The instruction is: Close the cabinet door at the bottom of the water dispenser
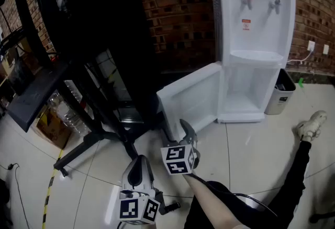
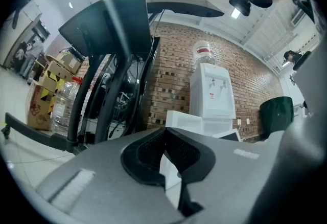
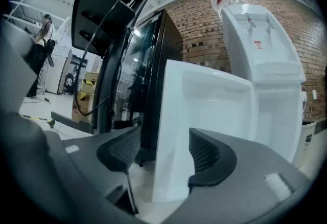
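Note:
The white water dispenser stands against the brick wall. Its bottom cabinet door hangs wide open, swung out to the left. My right gripper is at the door's free edge, low down. In the right gripper view the door has its edge between the open jaws of that gripper, closer to the right pad, and I cannot tell whether it touches. My left gripper hangs lower and nearer to me, clear of the door. In the left gripper view this gripper has its pads together, empty, and points toward the dispenser.
A black stand with a dark panel fills the left, its legs reaching almost to the door. Plastic bottles and a cardboard box sit under it. A grey bin stands right of the dispenser. The person's leg and shoe stretch across the white tiles.

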### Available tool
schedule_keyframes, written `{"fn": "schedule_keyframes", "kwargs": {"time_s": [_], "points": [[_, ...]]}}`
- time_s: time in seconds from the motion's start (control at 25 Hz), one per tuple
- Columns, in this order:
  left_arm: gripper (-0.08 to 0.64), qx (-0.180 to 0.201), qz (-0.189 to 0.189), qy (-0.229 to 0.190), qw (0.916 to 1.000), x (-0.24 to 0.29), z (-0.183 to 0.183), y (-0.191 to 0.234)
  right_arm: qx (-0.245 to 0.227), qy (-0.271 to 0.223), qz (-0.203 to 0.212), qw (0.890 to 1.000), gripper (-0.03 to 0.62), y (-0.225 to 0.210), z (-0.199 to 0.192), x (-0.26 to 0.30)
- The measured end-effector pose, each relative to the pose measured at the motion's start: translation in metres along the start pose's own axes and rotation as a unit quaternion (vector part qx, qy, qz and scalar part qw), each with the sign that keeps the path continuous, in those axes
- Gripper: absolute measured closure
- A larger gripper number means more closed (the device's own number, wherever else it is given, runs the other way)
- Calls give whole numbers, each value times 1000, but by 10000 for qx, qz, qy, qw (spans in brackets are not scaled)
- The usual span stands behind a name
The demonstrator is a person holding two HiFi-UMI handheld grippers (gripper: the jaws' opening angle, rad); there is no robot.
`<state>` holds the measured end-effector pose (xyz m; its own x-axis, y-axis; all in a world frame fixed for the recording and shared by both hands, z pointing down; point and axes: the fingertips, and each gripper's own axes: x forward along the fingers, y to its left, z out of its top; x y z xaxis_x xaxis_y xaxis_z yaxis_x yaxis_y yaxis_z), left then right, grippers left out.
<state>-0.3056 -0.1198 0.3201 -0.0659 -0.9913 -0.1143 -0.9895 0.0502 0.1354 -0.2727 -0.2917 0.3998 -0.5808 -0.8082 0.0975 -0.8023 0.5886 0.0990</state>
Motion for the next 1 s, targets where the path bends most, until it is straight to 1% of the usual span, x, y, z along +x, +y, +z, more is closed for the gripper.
{"fn": "schedule_keyframes", "kwargs": {"time_s": [0.2,0.32,0.52,0.64,0.88,1.0], "points": [[543,-56,64,129,9999,0,-10,20,-166,299,-327,9989,308,-13,-10,37],[544,-131,144,188,9996,1,-15,31,-175,332,-454,9983,310,-22,-9,47],[545,-157,110,245,9995,5,-18,29,-336,372,-412,9979,319,-21,-7,48],[544,-179,40,234,9996,8,-18,22,-476,373,-416,9973,366,-17,-7,42],[543,-275,-127,248,9992,9,-22,3,-362,439,-340,9978,373,-19,-10,23],[543,-263,-220,246,9991,10,-26,-7,-332,442,-306,9980,374,-20,-12,10]]}}
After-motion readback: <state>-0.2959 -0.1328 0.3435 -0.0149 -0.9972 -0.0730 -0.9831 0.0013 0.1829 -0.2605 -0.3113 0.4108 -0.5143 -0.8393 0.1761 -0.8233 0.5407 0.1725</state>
